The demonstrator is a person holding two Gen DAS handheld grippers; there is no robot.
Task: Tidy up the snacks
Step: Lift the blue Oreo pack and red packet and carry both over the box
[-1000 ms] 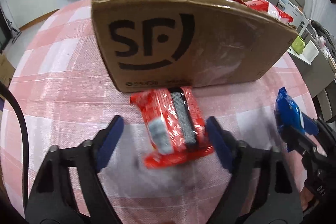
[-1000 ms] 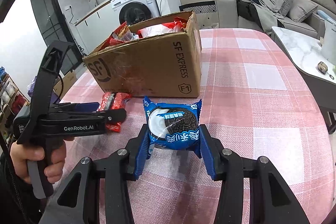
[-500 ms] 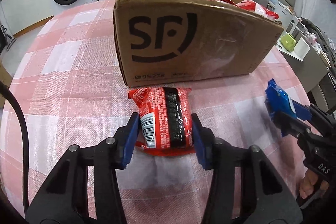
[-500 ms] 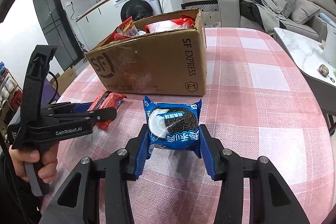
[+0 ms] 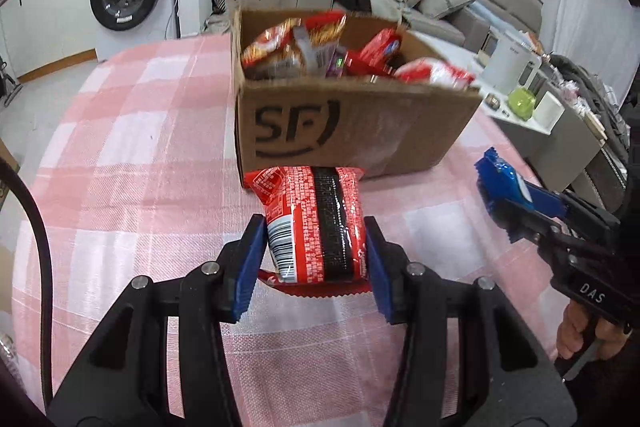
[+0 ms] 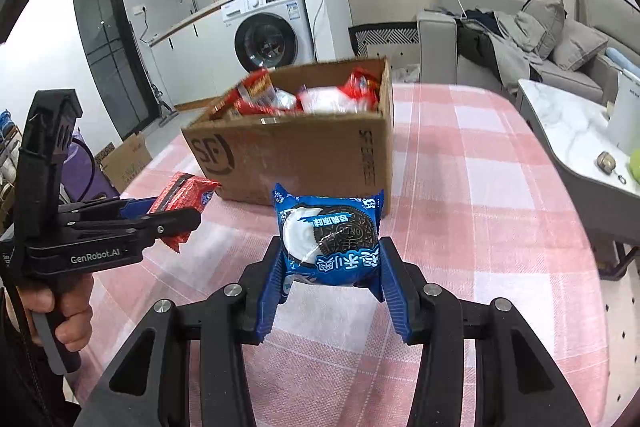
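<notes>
The left hand-held gripper (image 5: 314, 259) pinches a crinkly red foil snack packet (image 5: 314, 223) at lower centre; the right hand-held gripper (image 6: 330, 277) pinches a blue cookie packet (image 6: 330, 237). Either slick wrapper could slip short of the brown cardboard box (image 5: 360, 127).

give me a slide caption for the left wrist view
Left gripper clamps a red snack packet before the snack-filled cardboard box.

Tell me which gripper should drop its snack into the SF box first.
Probably left. The left gripper is shut on the red packet directly facing the cardboard box, packet tip near its front wall. The right gripper, shut on the blue cookie pack, sits further back.
</notes>
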